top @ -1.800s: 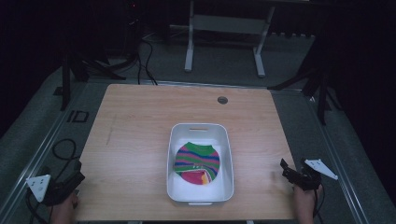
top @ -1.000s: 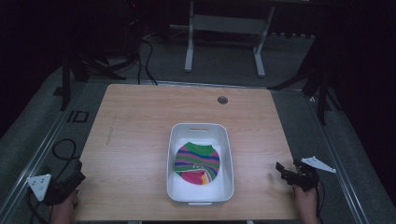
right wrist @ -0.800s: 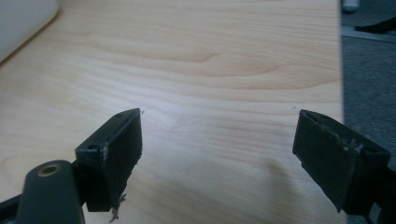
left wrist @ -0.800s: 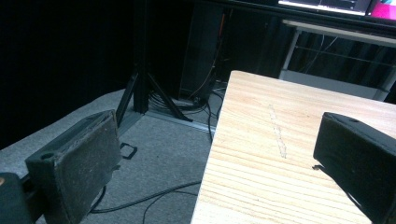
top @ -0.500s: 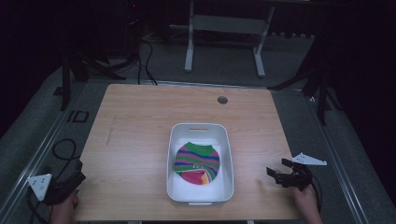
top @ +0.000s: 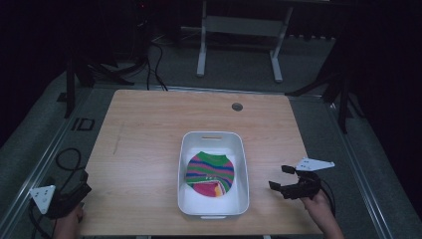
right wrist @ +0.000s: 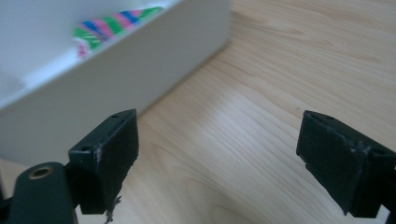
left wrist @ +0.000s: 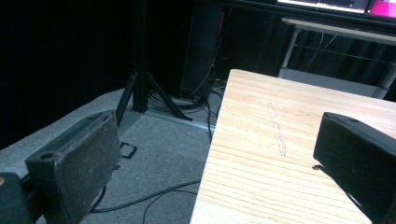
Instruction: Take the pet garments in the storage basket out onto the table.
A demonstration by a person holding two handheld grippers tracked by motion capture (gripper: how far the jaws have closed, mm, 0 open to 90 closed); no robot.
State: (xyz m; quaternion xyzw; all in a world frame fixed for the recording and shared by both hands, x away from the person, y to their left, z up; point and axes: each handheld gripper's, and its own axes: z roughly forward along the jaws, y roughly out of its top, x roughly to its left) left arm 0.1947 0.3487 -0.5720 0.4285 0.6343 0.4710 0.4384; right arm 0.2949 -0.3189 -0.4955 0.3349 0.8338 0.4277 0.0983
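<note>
High view: one white tub (top: 214, 211), rectangular, standing on the wooden tabletop (top: 149, 144) a little right of centre, toward the near edge. Contents: one folded cloth (top: 210, 173), striped green, blue, pink and purple, with a red and yellow patch at its near side; it lies in the near half of the tub.

Right gripper (top: 283, 178): held in a hand (top: 318, 203) over the near right part of the tabletop, just beside the tub's right wall and apart from it; jaws wide apart, nothing between them. In the right gripper view, the tub wall (right wrist: 116, 74) is close ahead on the left, with striped cloth (right wrist: 116, 25) above its rim.

Left gripper (top: 74, 191): held at the near left corner of the tabletop, well apart from the tub; jaws wide apart, empty, astride the table's left edge in the left gripper view.

Far edge: one round grommet (top: 237, 106).

Floor: black cables (top: 149, 59) beyond the far left corner.
</note>
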